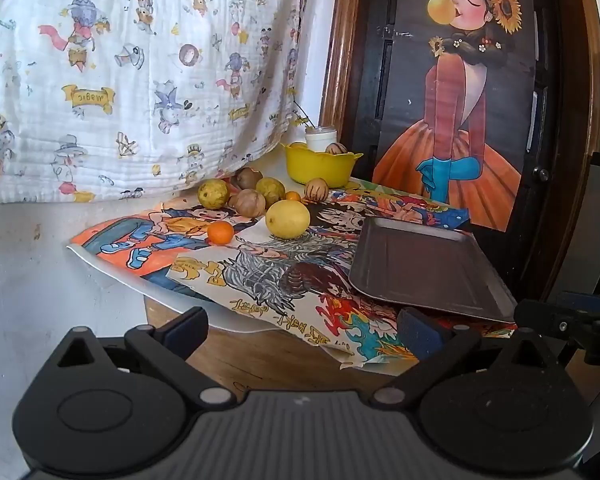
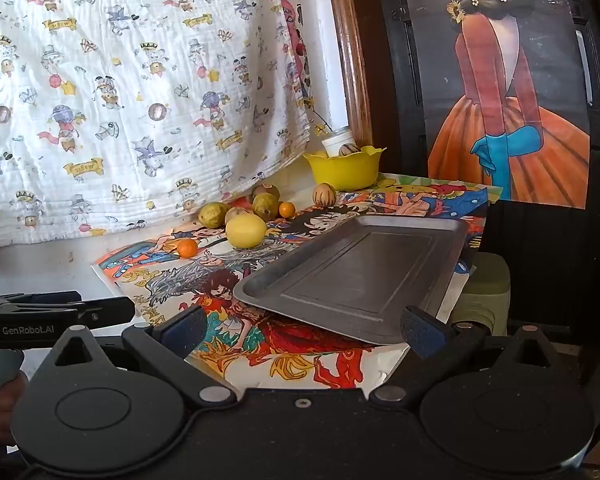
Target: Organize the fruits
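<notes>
Several fruits lie on colourful comic posters (image 1: 260, 276) at the table's back: a large yellow lemon (image 1: 287, 219) (image 2: 246, 231), a small orange (image 1: 220, 232) (image 2: 187, 248), greenish guavas (image 1: 213, 194) (image 2: 212, 215), brown fruits (image 1: 251, 203) and a striped one (image 1: 315, 190) (image 2: 324, 195). Behind them stands a yellow bowl (image 1: 320, 168) (image 2: 344, 170) holding fruit. A bare dark metal tray (image 1: 428, 264) (image 2: 360, 276) rests tilted at the right. My left gripper (image 1: 302, 332) and right gripper (image 2: 302, 332) both stand open with nothing between their fingers, well short of the fruits.
A white cartoon-print cloth (image 1: 140, 72) hangs behind at the left. A wood-framed dark door with a girl poster (image 1: 456, 100) rises at the right. A white jar (image 1: 321, 136) stands behind the bowl. The other gripper's body (image 2: 52, 312) shows at the left of the right wrist view.
</notes>
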